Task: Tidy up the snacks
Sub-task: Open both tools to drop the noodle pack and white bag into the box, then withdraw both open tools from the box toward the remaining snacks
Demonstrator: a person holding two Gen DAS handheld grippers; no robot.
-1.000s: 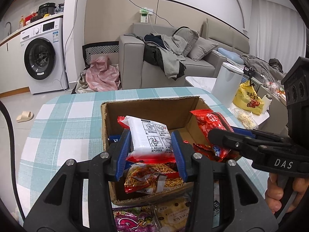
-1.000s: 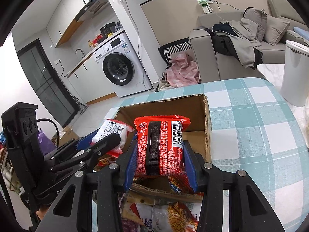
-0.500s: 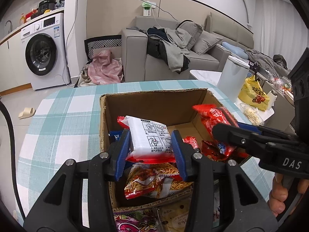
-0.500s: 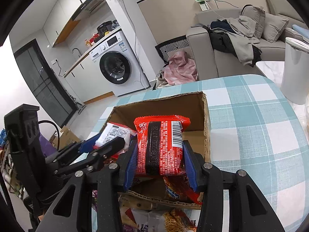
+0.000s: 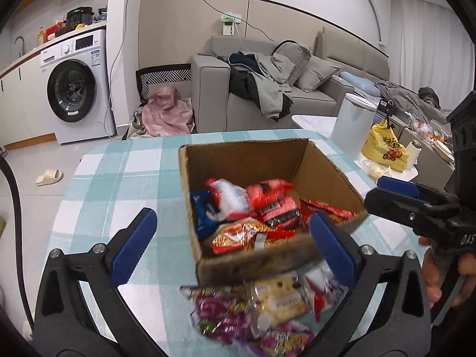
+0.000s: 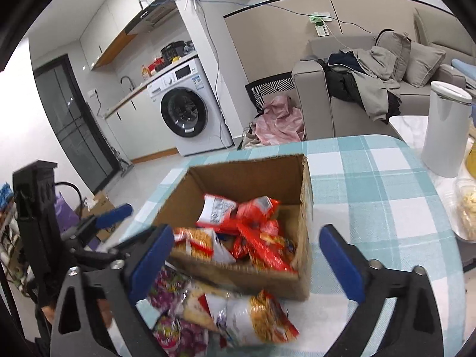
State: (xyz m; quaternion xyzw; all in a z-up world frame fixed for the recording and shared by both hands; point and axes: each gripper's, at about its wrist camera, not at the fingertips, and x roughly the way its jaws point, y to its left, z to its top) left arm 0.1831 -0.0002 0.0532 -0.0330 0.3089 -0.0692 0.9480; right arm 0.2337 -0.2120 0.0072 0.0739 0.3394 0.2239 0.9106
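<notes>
Cardboard box sits mid-tabletop on the checked cloth, roughly half full of snack packets: a white-and-red packet and a red packet with barcode lie on top of the heap, an orange noodle-snack bag against the near wall. More loose snacks are piled on the tabletop touching or just beside the box's near wall, toward the near edge: purple candy bags, a pale biscuit pack, another orange bag. Risk, as a judgement: the top packets lie loose and tilted, so further drops could slide them over the rim; the loose pile is slippery overlapping film, so a pinch may catch two bags or only a corner; a low approach could bump the box's near wall and shift it. Left gripper has its jaws spread wide, having just opened, nothing between the pads, hovering over the near wall and the pile, touching neither as far as visible. Right gripper is likewise spread wide, just opened, empty, over the box's near right corner. A hand holds the right gripper's handle.
</notes>
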